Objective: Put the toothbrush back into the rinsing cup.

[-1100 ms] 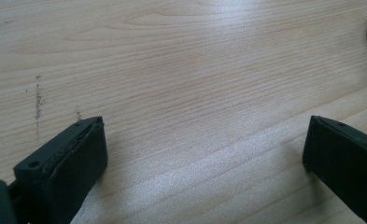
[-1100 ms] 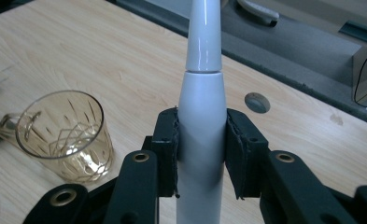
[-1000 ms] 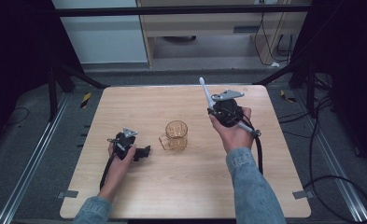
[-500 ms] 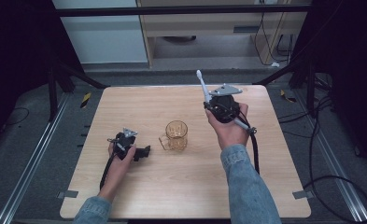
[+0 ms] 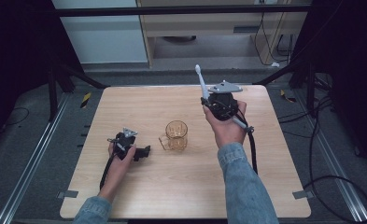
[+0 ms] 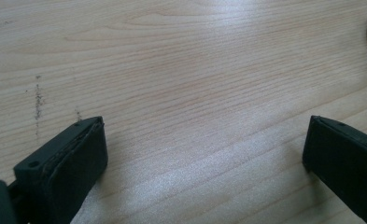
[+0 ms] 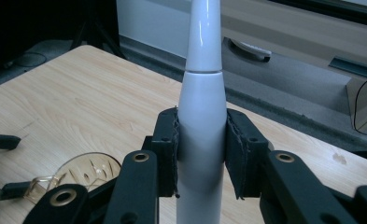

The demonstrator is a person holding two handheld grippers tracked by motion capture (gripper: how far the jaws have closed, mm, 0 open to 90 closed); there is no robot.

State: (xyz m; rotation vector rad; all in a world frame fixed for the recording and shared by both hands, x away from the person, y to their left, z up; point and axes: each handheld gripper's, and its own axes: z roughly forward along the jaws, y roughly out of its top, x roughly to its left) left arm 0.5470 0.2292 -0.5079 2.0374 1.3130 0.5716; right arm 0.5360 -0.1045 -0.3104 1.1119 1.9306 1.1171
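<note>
Two claws work over the table (image 5: 125,196). Toward its left edge, the left claw (image 5: 144,152) rests on the wood, spread wide with nothing between its jaws, unmoved since a second ago. Mid-table stands the amber glass mug (image 5: 175,135). Near the far right corner, the right claw (image 5: 205,100) pinches a white electric toothbrush (image 5: 200,80), head up; it has drifted slightly toward the mug, probably to drop it in.

white toothbrush (image 7: 202,116), amber, perhaps ribbed glass mug (image 5: 175,135), pale wood-grain table (image 5: 125,107), black grippers (image 5: 141,153)
</note>
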